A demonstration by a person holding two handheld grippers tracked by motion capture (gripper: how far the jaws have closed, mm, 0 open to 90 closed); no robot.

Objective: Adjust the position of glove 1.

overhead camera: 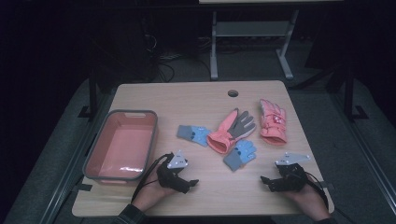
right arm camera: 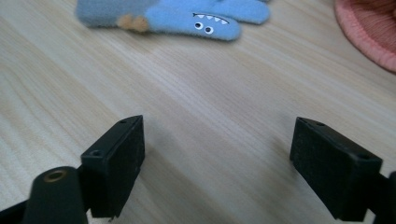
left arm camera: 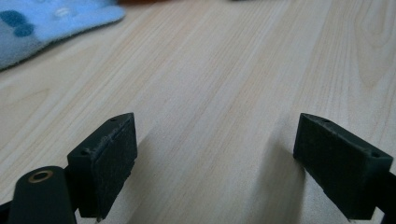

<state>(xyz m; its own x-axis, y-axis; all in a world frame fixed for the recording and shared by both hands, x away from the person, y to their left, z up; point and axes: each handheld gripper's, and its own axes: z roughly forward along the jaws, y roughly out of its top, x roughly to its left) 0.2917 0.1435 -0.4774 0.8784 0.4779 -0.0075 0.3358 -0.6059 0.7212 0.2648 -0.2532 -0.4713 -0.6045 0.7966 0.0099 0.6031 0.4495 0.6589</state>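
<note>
Several gloves lie on the wooden table [overhead camera: 196, 100]. Two small blue knit gloves [overhead camera: 193, 134] [overhead camera: 240, 154] flank a salmon glove with a grey palm [overhead camera: 232, 130]; a pink glove [overhead camera: 272, 120] rests to their right. My left gripper [overhead camera: 192, 183] lies low at the front left, open, with bare wood between its jaws. My right gripper [overhead camera: 265, 181] sits at the front right, also open and holding nothing. In the right gripper view a blue glove [right arm camera: 187, 16] with a toothy face lies ahead of my gripper [right arm camera: 217, 161]. A blue glove [left arm camera: 44, 23] edges the left gripper view, beyond my gripper [left arm camera: 217, 161].
A grey-rimmed pink bin [overhead camera: 122, 145] stands at the left of the table, beside my left hand. A round cable hole [overhead camera: 233, 93] is near the far edge. Beyond the table stands a grey metal frame [overhead camera: 252, 35] on a dark floor.
</note>
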